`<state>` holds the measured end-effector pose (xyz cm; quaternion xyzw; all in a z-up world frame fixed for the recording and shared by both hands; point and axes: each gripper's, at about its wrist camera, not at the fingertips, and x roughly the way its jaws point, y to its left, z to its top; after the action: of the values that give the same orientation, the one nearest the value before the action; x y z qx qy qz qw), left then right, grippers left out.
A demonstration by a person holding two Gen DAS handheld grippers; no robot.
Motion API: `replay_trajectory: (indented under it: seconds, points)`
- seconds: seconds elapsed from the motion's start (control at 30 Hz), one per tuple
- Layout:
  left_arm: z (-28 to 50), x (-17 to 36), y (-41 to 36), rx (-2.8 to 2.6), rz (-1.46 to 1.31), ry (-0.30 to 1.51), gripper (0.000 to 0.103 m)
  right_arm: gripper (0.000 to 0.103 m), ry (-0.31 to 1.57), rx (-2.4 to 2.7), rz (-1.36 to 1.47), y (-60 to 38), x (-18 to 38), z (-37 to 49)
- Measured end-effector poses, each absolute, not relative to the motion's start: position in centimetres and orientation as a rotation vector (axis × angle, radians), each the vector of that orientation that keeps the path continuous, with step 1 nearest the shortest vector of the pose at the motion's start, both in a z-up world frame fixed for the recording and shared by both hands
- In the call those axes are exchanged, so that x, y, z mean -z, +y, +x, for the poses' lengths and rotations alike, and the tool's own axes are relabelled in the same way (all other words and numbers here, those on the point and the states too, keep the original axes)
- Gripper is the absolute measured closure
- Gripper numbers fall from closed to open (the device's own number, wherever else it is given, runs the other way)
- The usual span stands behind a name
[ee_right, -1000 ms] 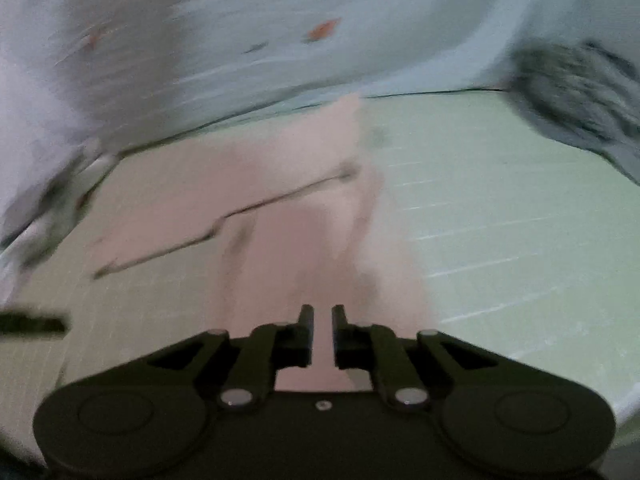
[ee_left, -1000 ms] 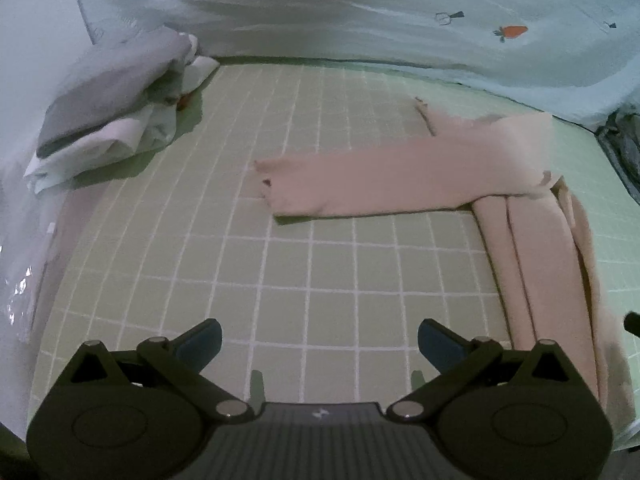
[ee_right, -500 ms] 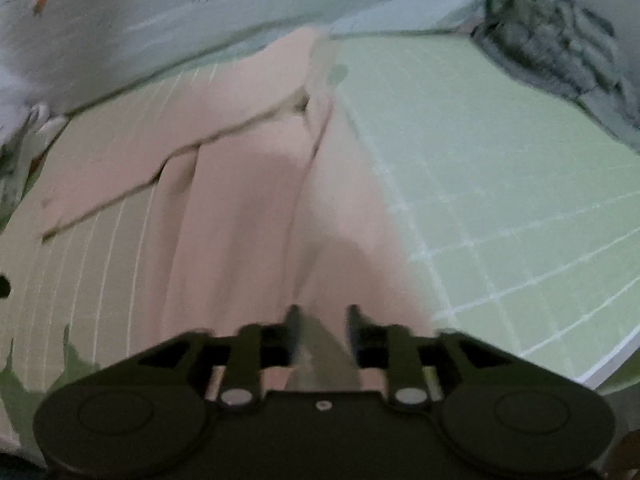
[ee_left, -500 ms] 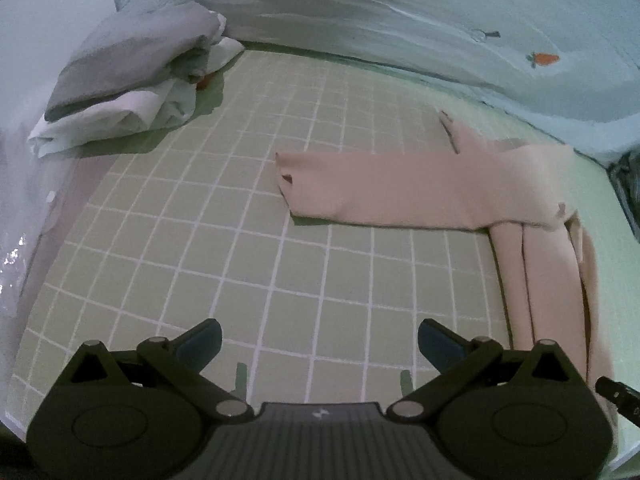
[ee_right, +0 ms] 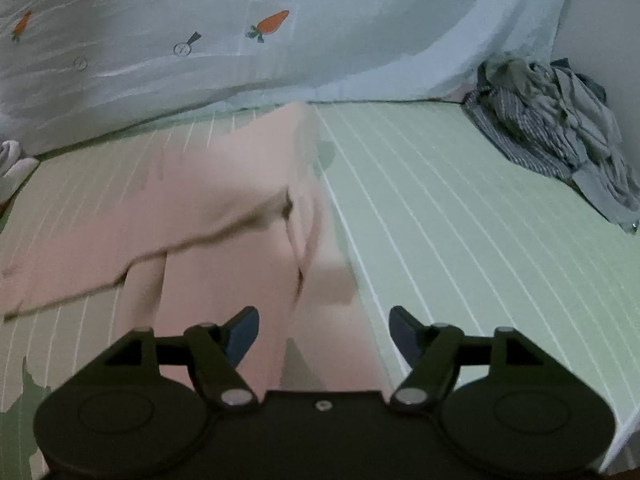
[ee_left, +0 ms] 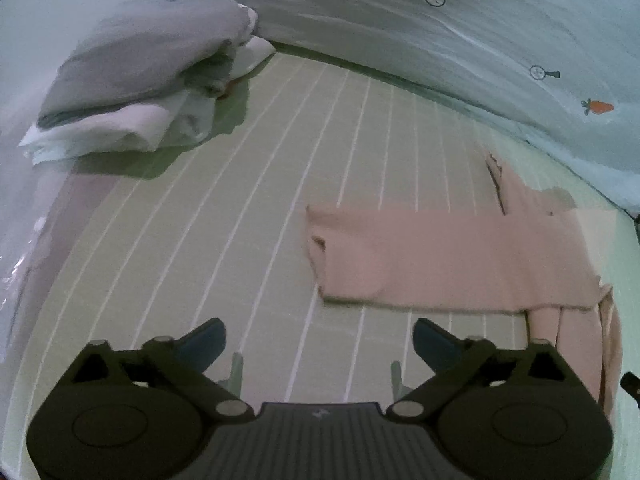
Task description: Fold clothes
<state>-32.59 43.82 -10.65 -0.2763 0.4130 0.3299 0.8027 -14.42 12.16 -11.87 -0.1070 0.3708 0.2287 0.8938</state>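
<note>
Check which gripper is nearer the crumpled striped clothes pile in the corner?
Right. The right gripper hangs open over the pink garment, with the striped pile ahead to its right. The left gripper faces the folded stack; the pile isn't in its view.

Right gripper (ee_right: 324,330) jaws just opened — pink garment (ee_right: 224,240) lies below them

Dim, cool, greenish light in both views. Fisheye bending curves the grid lines on the green mat (ee_left: 248,240), with black corners. Motion blur smears the pink garment (ee_right: 224,216) in the right view; soft shadow beneath the folded pile (ee_left: 136,92), far left.
</note>
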Motion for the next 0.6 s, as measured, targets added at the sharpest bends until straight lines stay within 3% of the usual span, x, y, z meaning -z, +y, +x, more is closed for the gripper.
replay_trajectory:
  seconds: [0.13,0.2,0.33,0.47,0.5,0.57,0.6]
  points:
    - [-30.6,11.5,46.1,-0.683,-0.622,0.885,0.024,0.031,0.759,-0.462,-0.219,13.8,12.1,-12.1]
    - [-29.6,11.9,47.2,-0.671,-0.631,0.89,0.029,0.037,0.753,-0.463,-0.232,14.9,12.3,-11.0]
    - [-27.8,12.6,49.1,-0.651,-0.636,0.906,0.045,0.062,0.76,-0.463,-0.281,17.7,12.9,-8.6]
    - [-26.7,13.3,49.7,-0.638,-0.631,0.923,0.058,0.072,0.783,-0.472,-0.327,19.8,13.8,-6.3]
    - [-26.6,13.5,49.8,-0.638,-0.626,0.924,0.067,0.075,0.788,-0.475,-0.338,20.3,14.0,-5.8]
    - [-26.3,13.8,49.7,-0.633,-0.613,0.93,0.091,0.099,0.805,-0.482,-0.325,20.7,14.2,-5.0]
    - [-26.4,13.8,49.7,-0.64,-0.604,0.93,0.102,0.099,0.803,-0.486,-0.301,20.6,14.1,-4.7]
